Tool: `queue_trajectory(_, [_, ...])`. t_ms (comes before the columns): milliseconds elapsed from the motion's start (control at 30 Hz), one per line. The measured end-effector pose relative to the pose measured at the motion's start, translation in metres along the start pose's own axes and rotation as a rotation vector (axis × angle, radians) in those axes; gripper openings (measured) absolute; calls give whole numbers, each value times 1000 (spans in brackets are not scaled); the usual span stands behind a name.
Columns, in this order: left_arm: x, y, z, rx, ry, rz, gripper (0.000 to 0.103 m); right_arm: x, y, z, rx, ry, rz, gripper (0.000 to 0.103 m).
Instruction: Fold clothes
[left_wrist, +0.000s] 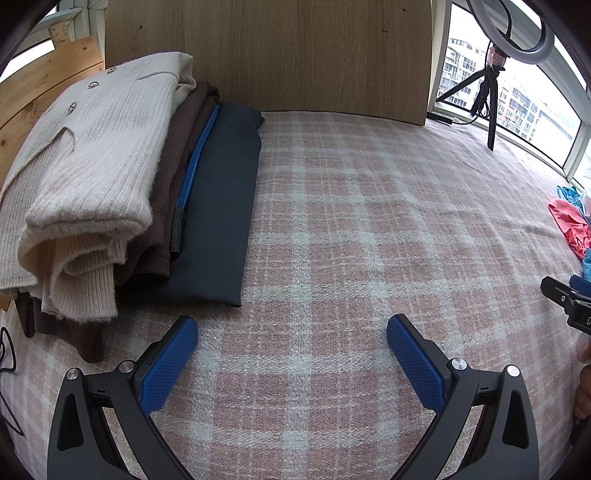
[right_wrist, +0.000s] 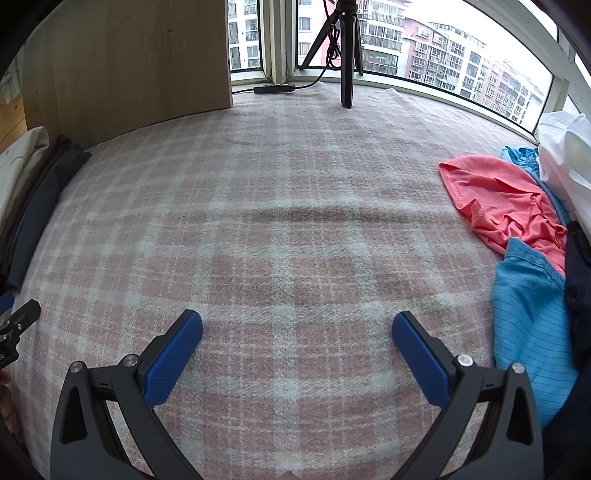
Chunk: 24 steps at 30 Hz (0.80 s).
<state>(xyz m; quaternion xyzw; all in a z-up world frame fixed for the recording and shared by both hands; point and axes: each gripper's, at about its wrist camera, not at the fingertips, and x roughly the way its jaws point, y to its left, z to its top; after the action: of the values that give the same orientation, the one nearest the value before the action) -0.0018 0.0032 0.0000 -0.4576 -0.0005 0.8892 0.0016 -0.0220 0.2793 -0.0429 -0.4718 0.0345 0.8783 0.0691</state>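
While you hold both tools low over the pink plaid blanket (left_wrist: 332, 221), neither one has anything in it. Your left gripper (left_wrist: 291, 332) has its blue pads (left_wrist: 166, 365) spread wide, with only bare blanket between them. Your right gripper (right_wrist: 297, 328) stands the same way — fingers well apart over bare plaid.

To your left sits the folded stack (left_wrist: 110, 177): a cream ribbed cardigan (left_wrist: 88, 147) with metal buttons on top, a brown garment (left_wrist: 173, 155) under it, and a dark grey piece (left_wrist: 221, 203) with a blue strip at the bottom, its edge lying flat on the blanket. That stack lies just ahead and to the left of your left tongs, not touching them.

To your right lies the unfolded heap — a coral garment (right_wrist: 506, 206) crumpled near the window, a light blue striped one (right_wrist: 528, 314) just beside your right tongs, and something dark navy (right_wrist: 580, 280) at the frame edge, with a white item (right_wrist: 565, 162) behind them.

A wooden board (left_wrist: 266, 51) stands upright at the far edge of the blanket, and a tripod (right_wrist: 345, 48) stands by the window.
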Motion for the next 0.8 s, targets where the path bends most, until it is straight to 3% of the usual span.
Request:
queue_trajectory(167, [-16, -9, 5, 49, -16, -18, 102, -11, 2, 3, 5, 52, -24, 103])
queue_trajectory(300, [-52, -20, 15, 98, -91, -40, 102, -50, 0, 6, 12, -17, -31, 103])
queue_trajectory(467, [-94, -37, 30, 141, -154, -138, 102, -99, -19, 6, 50, -96, -29, 103])
queue_trajectory(600, [-113, -69, 44, 233, -179, -205, 102, -138, -54, -5, 110, -150, -103, 103])
queue_trajectory(800, [-135, -136, 57, 342, -203, -315, 102, -180, -145, -26, 253, -190, -205, 103])
